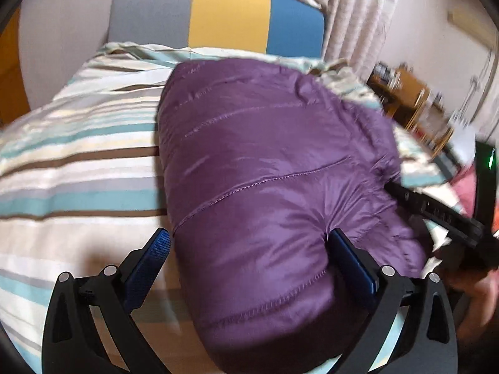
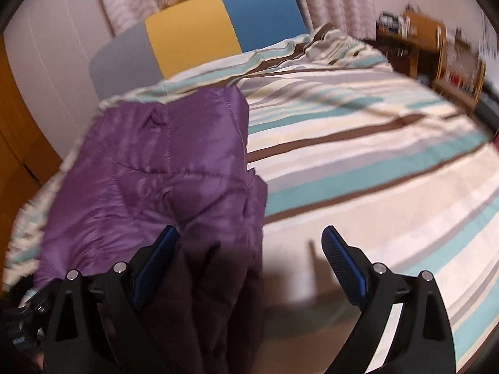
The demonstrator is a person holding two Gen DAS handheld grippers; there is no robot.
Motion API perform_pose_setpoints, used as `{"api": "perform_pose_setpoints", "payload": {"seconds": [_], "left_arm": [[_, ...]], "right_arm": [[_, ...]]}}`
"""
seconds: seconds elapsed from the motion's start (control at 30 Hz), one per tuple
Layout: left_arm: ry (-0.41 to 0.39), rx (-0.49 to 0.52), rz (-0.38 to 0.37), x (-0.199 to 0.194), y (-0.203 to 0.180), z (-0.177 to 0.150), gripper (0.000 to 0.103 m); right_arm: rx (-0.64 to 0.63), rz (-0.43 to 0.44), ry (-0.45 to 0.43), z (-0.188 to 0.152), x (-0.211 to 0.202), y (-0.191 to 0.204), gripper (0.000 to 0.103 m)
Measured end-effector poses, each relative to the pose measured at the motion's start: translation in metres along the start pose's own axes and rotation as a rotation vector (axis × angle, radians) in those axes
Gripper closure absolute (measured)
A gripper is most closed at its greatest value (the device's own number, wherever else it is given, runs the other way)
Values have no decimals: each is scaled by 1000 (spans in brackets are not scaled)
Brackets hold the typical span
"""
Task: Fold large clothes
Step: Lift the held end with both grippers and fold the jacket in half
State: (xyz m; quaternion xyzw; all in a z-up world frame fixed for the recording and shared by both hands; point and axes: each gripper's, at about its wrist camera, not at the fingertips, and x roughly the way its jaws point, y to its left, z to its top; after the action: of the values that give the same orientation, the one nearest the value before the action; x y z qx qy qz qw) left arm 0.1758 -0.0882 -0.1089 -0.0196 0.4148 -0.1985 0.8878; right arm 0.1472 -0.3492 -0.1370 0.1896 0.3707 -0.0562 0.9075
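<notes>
While the purple puffer jacket [image 1: 265, 168] sits bundled on the striped duvet [image 1: 78, 155], well short of the grey, yellow and blue headboard [image 1: 218, 15], both grippers hang right at its near end. The left gripper [image 1: 249, 249] has its jaws spread wide, with the jacket's stitched hem bulging up between them. Its right pad [image 1: 352, 265] is dug into the fabric, the other one stands clear over the duvet, so nothing is actually pinched. The right gripper [image 2: 251, 246] is also wide open, its left finger [image 2: 156, 265] lying against the jacket's near edge and the other hovering over bare duvet.

What I'd worry about: that shell looks slick and puffy, so my guess is the bundle springs open once nothing presses on it, or a jaw closes on only the top layer and drags the fold apart. Catching the duvet along with the jacket looks easy too, since both sit so close together.

Labels: none readable on the jacket. There's a green light on a dark device [image 1: 486, 187] at the left view's right edge, nothing legible there.
</notes>
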Motion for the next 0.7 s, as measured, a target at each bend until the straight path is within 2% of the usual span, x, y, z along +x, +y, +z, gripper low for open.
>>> {"api": "perform_pose_setpoints", "payload": {"seconds": [0.1, 0.23, 0.3, 0.33, 0.4, 0.43, 0.5, 0.67, 0.7], "left_arm": [[-31, -78, -45, -17, 14, 1, 3], [-27, -154, -84, -23, 28, 10, 3], [11, -177, -115, -18, 31, 14, 3], [55, -176, -135, -10, 32, 17, 3], [124, -148, -132, 5, 29, 17, 3], [134, -142, -132, 8, 30, 15, 3], [142, -158, -150, 11, 33, 13, 3], [196, -263, -219, 26, 42, 2, 3], [199, -267, -225, 27, 41, 1, 3]], "right_arm": [[16, 89, 19, -4, -12, -5, 10], [-6, 185, 68, -2, -15, -1, 10], [24, 209, 100, 1, -6, -2, 10], [51, 227, 129, 3, 2, -5, 10], [83, 254, 176, 7, 16, -10, 10], [105, 280, 209, 7, 25, -11, 10], [131, 329, 247, 5, 35, -14, 15], [138, 400, 253, 8, 47, -14, 31], [141, 416, 254, 8, 49, -14, 32]]}}
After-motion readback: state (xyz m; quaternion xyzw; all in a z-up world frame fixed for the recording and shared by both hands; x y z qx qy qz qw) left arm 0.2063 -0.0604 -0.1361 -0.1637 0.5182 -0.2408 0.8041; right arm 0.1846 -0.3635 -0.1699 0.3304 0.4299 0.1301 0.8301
